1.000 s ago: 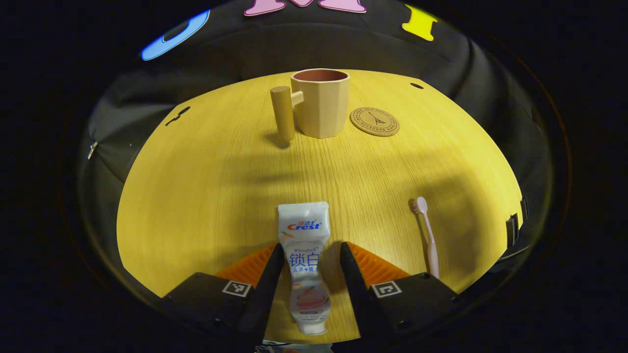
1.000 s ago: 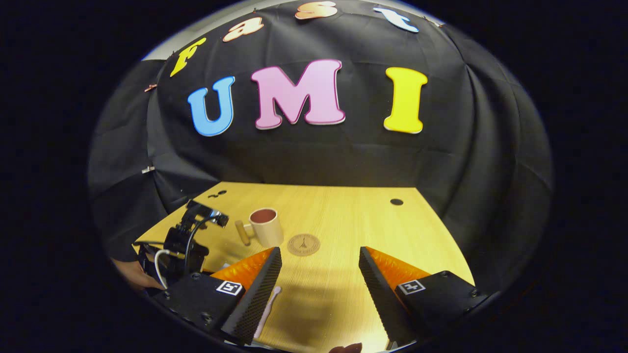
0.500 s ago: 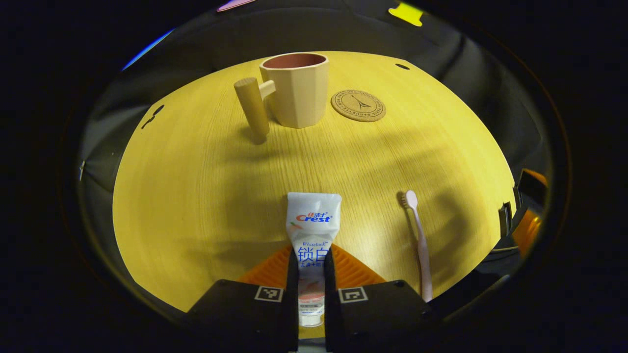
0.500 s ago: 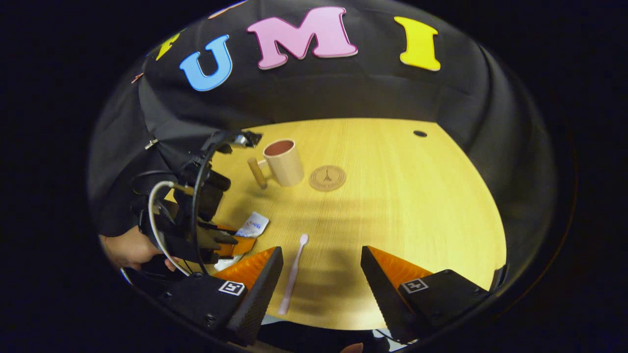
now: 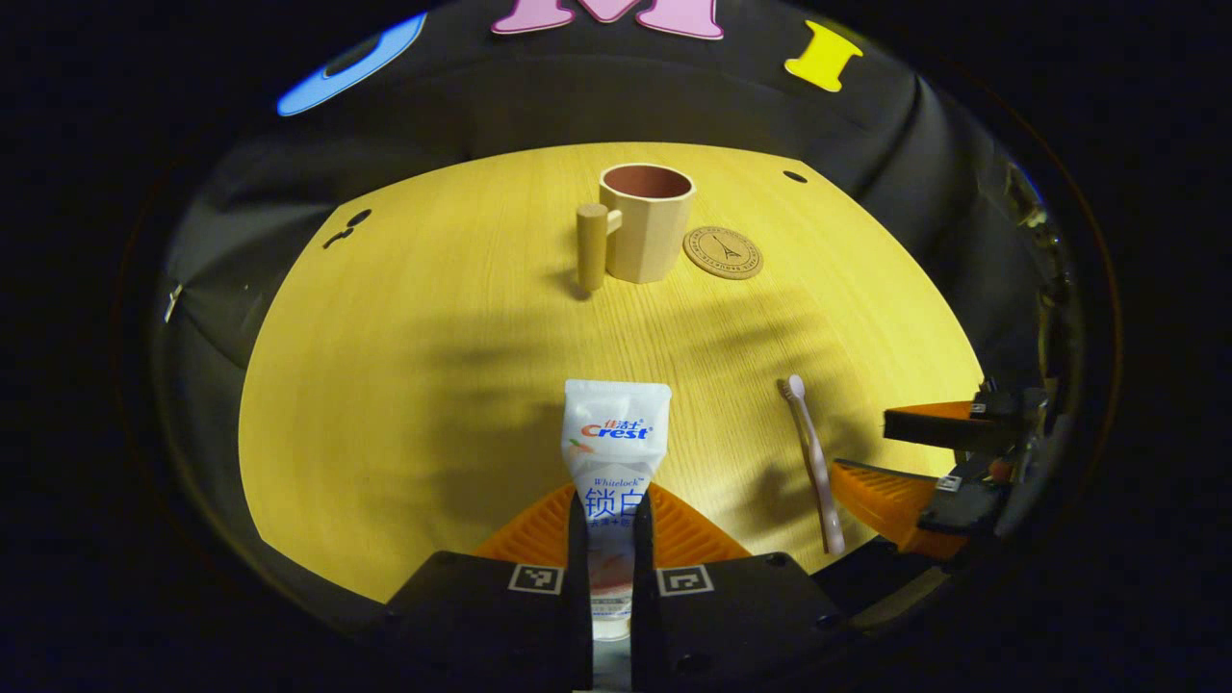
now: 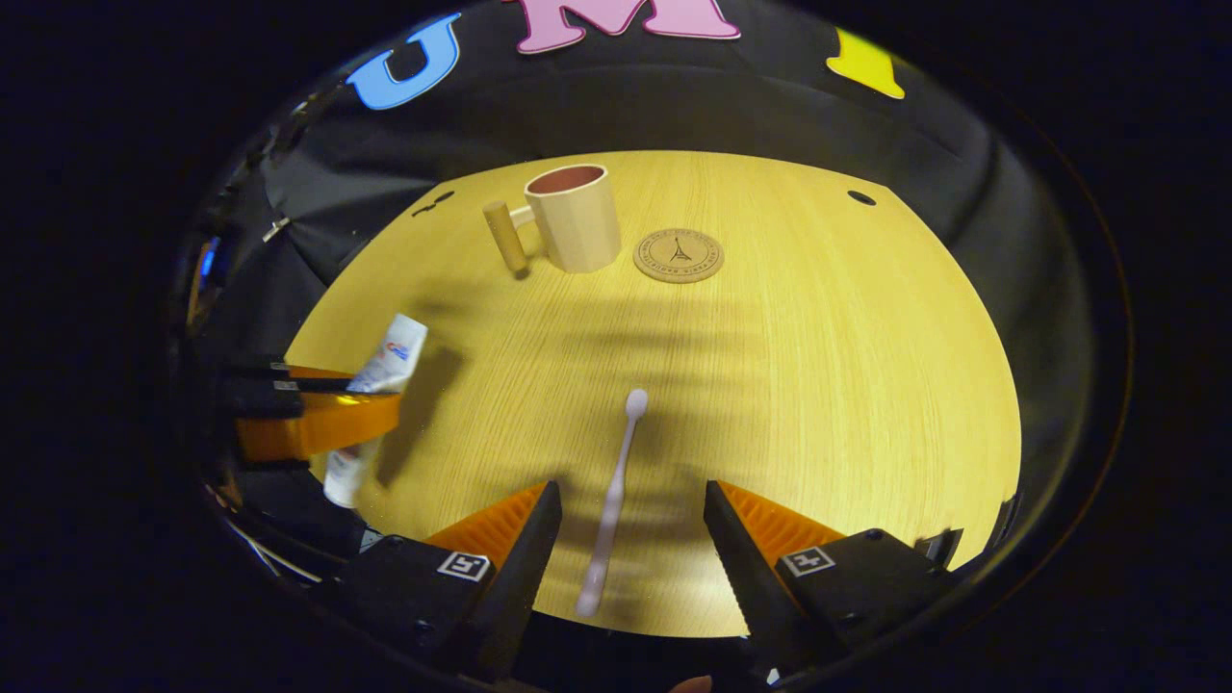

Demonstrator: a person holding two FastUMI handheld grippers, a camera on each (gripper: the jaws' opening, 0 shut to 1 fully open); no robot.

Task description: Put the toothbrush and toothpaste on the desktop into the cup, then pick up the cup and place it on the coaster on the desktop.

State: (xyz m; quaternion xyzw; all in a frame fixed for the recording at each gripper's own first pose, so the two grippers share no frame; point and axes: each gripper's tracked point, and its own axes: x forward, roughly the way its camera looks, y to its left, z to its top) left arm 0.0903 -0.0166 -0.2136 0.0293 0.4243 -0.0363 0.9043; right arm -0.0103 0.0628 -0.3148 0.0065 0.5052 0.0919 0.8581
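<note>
My left gripper is shut on the white toothpaste tube, held a little above the wooden desktop; in the right gripper view the same tube hangs tilted in that gripper at the left. A pale pink toothbrush lies flat on the desktop between the spread fingers of my open right gripper. The left gripper view has that toothbrush with the right gripper just right of it. The beige cup with a wooden handle stands upright at the back, a round cork coaster beside it.
The black cloth wall rises behind the desktop's far edge. Small dark holes mark the desktop's back corners. Bare wood lies between the toothbrush and the cup with the coaster.
My left gripper closed on the toothpaste tube and lifted it off the desktop. My right gripper came down and forward until the toothbrush lay between its open fingers.
</note>
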